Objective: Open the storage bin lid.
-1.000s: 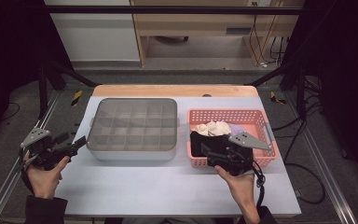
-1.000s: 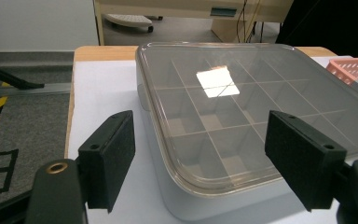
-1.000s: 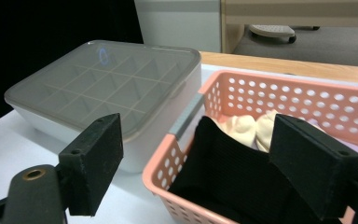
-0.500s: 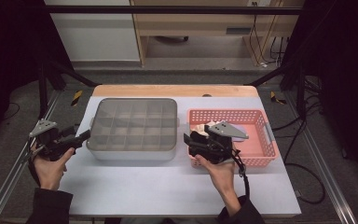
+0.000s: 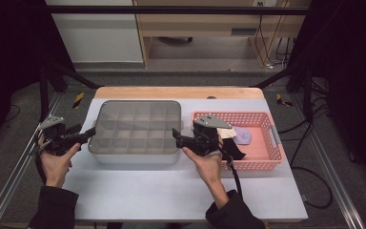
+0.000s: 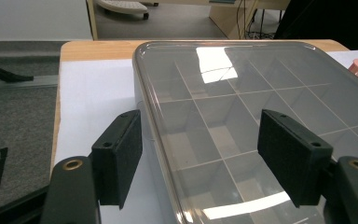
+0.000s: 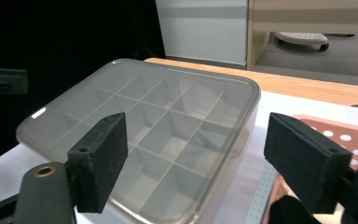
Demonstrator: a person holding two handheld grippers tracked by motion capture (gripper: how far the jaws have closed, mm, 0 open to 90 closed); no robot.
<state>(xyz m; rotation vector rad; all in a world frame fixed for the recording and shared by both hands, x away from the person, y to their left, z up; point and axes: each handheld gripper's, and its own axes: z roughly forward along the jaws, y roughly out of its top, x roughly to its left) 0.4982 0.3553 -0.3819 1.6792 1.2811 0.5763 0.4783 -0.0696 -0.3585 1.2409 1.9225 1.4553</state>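
A clear lidded box (image 5: 136,129) with a grid of compartments sits on the white table (image 5: 171,191). My left gripper (image 5: 89,133) is at its left edge, open, its jaws astride the box's near left corner (image 6: 168,154). My right gripper (image 5: 175,136) is at the box's right edge, open, pointing left over the box (image 7: 149,130). Both grippers hold nothing. The left gripper (image 7: 2,80) also appears far off in the right gripper view.
A pink basket (image 5: 262,160) stands right of the box, with a lilac item (image 5: 242,137), a pale cloth and a dark piece (image 5: 233,150) inside. The table's wooden back edge (image 5: 176,92) lies beyond. Metal frame rails run along both sides.
My right gripper moved left out of the basket to the box's right edge. My left gripper moved right and closer to the box's left edge.
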